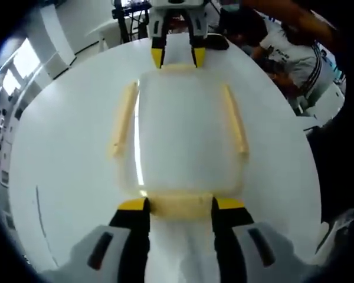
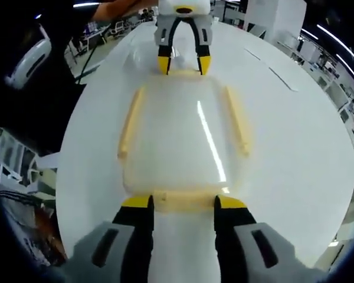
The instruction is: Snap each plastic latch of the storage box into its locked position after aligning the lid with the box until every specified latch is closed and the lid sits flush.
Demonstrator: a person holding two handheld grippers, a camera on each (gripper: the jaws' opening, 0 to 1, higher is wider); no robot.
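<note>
Left gripper [image 1: 181, 204] sat with jaws apart, straddling the near end latch [image 1: 180, 206] of the storage box [image 1: 180, 138]. Right gripper [image 2: 183, 202] did the same, jaws spread around the opposite end latch [image 2: 186, 201]. Box lay centred on the white table [image 1: 65, 153], lid [image 2: 180, 132] on, long side latches [image 2: 131, 121] along both flanks.

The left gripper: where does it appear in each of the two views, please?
Left gripper view: the left gripper rises from the bottom centre, jaws open astride the near end latch.
Right gripper view: it stands at top centre, at the box's far end.
Shared landmark: the clear lid with its yellow side latches.
</note>
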